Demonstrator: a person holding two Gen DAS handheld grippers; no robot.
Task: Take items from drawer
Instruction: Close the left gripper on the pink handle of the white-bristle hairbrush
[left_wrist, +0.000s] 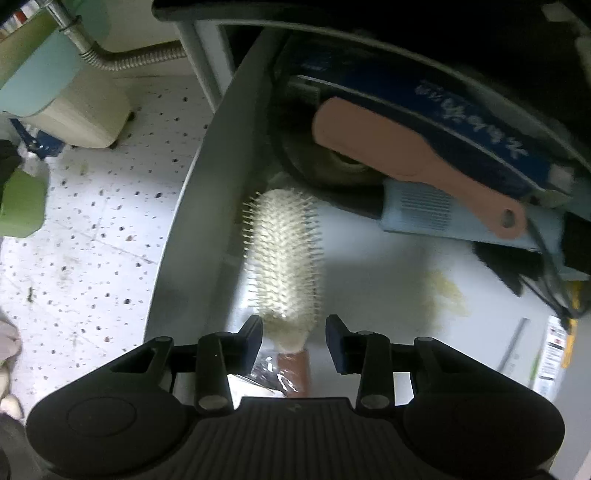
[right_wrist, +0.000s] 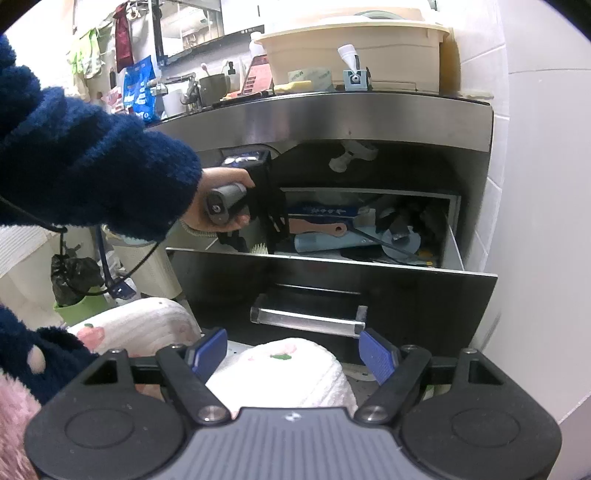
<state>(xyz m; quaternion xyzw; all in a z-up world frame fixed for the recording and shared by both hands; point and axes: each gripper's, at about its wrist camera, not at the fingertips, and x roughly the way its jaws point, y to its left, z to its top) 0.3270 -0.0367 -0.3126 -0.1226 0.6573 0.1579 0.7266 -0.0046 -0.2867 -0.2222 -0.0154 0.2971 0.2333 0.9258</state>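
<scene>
We see a steel cabinet (right_wrist: 332, 114) with its upper drawer (right_wrist: 369, 266) pulled out, and a cream basin (right_wrist: 354, 55) stands on the top of the cabinet. A person's arm in a dark blue woolly sleeve (right_wrist: 92, 155) reaches over the left end of the drawer, and the hand (right_wrist: 221, 210) holds the left gripper (left_wrist: 293, 332), which points down into it.

Inside the drawer, a long dark blue box (left_wrist: 461, 122) lies at the back. A pink brush (left_wrist: 388, 147) rests across it and across a light blue flat item (left_wrist: 417, 210). The white hairbrush (left_wrist: 284, 251), bristles up, lies on the drawer floor just beside the left wall. The left jaws are clenched around its neck, where the white head meets the brown handle.

The right gripper (right_wrist: 293, 350) is outside, in front of the lower drawer's bar handle (right_wrist: 306, 319). Its blue pads stand apart and grasp nothing; a white cloth with a pink pattern (right_wrist: 280, 373) lies below them.
</scene>
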